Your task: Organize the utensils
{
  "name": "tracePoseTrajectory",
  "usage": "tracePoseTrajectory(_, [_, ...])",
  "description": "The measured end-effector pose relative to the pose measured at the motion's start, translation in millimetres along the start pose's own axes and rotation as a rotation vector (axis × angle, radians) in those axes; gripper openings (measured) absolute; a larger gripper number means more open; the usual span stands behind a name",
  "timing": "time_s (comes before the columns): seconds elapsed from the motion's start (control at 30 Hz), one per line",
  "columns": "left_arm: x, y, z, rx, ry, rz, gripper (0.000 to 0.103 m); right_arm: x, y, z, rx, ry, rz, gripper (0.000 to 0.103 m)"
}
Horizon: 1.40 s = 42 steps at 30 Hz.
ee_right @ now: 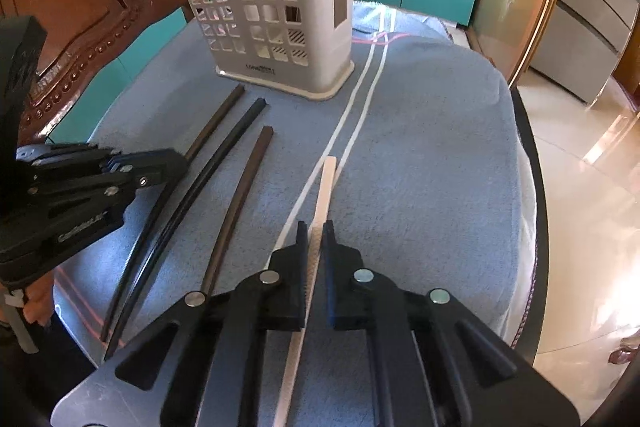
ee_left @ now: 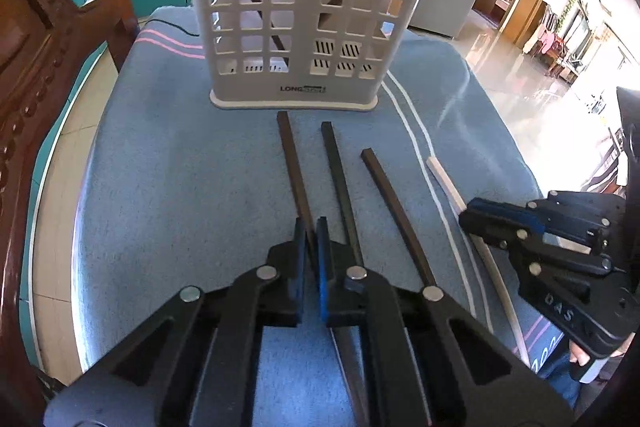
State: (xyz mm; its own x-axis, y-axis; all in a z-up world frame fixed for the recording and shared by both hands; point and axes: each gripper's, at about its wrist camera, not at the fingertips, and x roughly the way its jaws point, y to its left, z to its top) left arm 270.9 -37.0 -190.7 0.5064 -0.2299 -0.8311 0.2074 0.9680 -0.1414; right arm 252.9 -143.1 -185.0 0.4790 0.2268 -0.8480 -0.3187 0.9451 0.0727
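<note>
On the blue towel: three dark chopsticks and one white chopstick lie before a white utensil holder [ee_left: 296, 23].
Holder: upright at 12 o'clock in the left wrist view, at 11 o'clock in the right wrist view; dark sticks lean inside it behind the grid wall, their number hard to make out.
Left dark chopstick [ee_left: 292, 163]: long axis from 6 to 12 o'clock, square end toward the holder; its near part is hidden between the fingers.
Middle dark chopstick [ee_left: 338, 171]: beside it, same heading; its near end passes under the gripper body.
Right dark chopstick [ee_left: 390, 203]: leans toward 11 o'clock, near end cut off by the gripper arm.
White chopstick [ee_right: 325, 187]: long axis 6 to 12 o'clock in the right wrist view, far end lying just beside the towel's white stripes [ee_right: 352, 115]; near end runs out of frame under the gripper.
Left gripper [ee_left: 311, 243]: fingers clenched on the left dark chopstick.
Right gripper [ee_right: 315, 239]: fingers clenched on the white chopstick.
Towel [ee_left: 160, 187]: covers the table; its near edge is cut off in both views.
Person: only part of a hand shows behind each gripper, blurred at the frame edges.
</note>
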Motion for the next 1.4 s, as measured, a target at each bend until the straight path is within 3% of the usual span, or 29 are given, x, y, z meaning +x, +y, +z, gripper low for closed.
tracePoseTrajectory(0.13, [-9, 10, -11, -0.041, -0.006, -0.021, 0.001, -6, -8, 1, 0.038, -0.041, 0.004, 0.007])
tracePoseTrajectory(0.37, [-40, 32, -31, -0.133, -0.098, -0.079, 0.001, -14, -20, 8, 0.091, -0.084, 0.030, 0.007])
tracePoseTrajectory(0.6, [-18, 32, -20, -0.138, -0.063, -0.063, 0.001, -7, -22, 8, 0.110, -0.057, 0.026, 0.010])
tracePoseTrajectory(0.7, [-12, 19, 2, -0.091, -0.053, -0.024, 0.003, -6, -18, 7, 0.090, -0.054, 0.015, 0.020])
tracePoseTrajectory(0.73, [-10, 12, 10, -0.055, -0.039, -0.001, 0.008, -5, -16, 6, 0.080, -0.046, 0.009, 0.023])
tracePoseTrajectory(0.8, [-3, 2, 23, 0.002, 0.005, 0.046, 0.017, -3, -12, 5, 0.061, -0.039, -0.006, 0.026])
tracePoseTrajectory(1.0, [26, 0, 34, 0.021, 0.103, 0.079, 0.025, 4, -9, 2, 0.034, -0.015, -0.040, 0.027])
tracePoseTrajectory(1.4, [24, -10, 9, 0.040, 0.031, 0.109, 0.027, 15, 2, 5, 0.009, -0.026, -0.087, 0.033])
